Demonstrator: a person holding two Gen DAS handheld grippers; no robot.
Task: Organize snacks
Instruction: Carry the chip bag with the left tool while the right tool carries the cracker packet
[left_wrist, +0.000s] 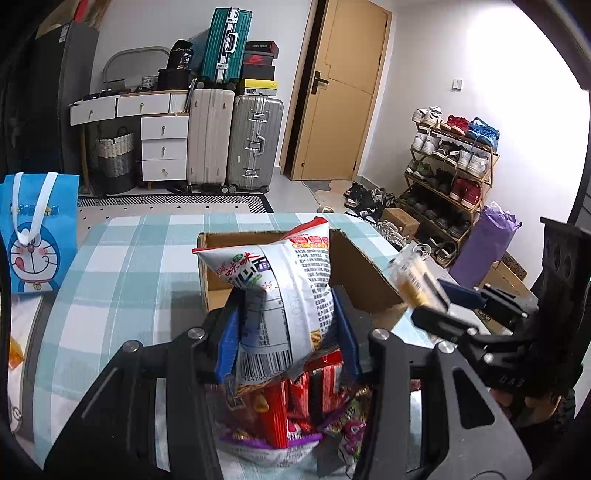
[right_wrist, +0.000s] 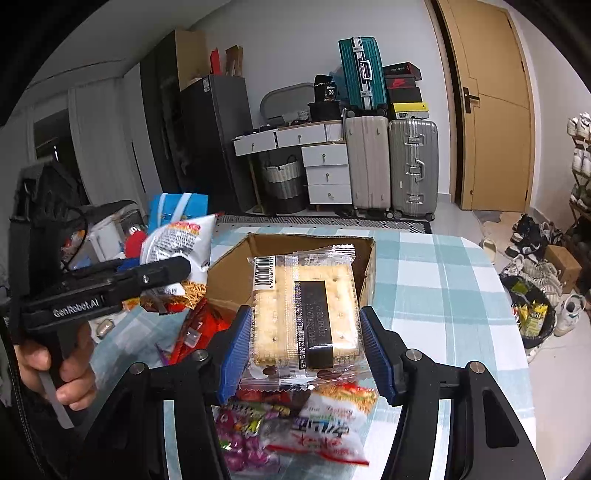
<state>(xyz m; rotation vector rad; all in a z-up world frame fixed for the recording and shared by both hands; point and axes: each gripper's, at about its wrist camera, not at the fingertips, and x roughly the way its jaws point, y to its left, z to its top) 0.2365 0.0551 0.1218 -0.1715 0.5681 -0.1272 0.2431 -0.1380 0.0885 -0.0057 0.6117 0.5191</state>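
Snacks, two of them lifted clear of the heap: white noodle bag (left_wrist: 284, 295) pinched between the blue pads of the left gripper (left_wrist: 286, 332), held upright, barcode toward the camera, red seam at the top. Cracker pack (right_wrist: 306, 314) clamped flat across its width by the right gripper (right_wrist: 306, 332), clear wrapper, pale square crackers showing through, a dark label strip down the middle and a barcode at the far left corner. Both held above the checked tablecloth (left_wrist: 122, 266), just short of an open cardboard box (right_wrist: 295, 247) standing on that cloth; nothing made out inside the box from either view. Below the left jaws, a pile of loose snacks (left_wrist: 291, 410): red packets, a purple-edged bag, more wrappers. Under the right jaws, further packets, purple sweets and a white-and-red bag. In the right wrist view, a hand (right_wrist: 70, 365) wrapped round the handle of the left gripper, with the noodle bag sticking out ahead of it. In the left wrist view, the cracker pack seen blurred at the right gripper's (left_wrist: 424, 291) tip, near the box's right wall. Blue cartoon tote bag (left_wrist: 37, 232) upright at the far left of the table. Suitcases (left_wrist: 236, 140) and a shoe rack (left_wrist: 450, 166) well behind.
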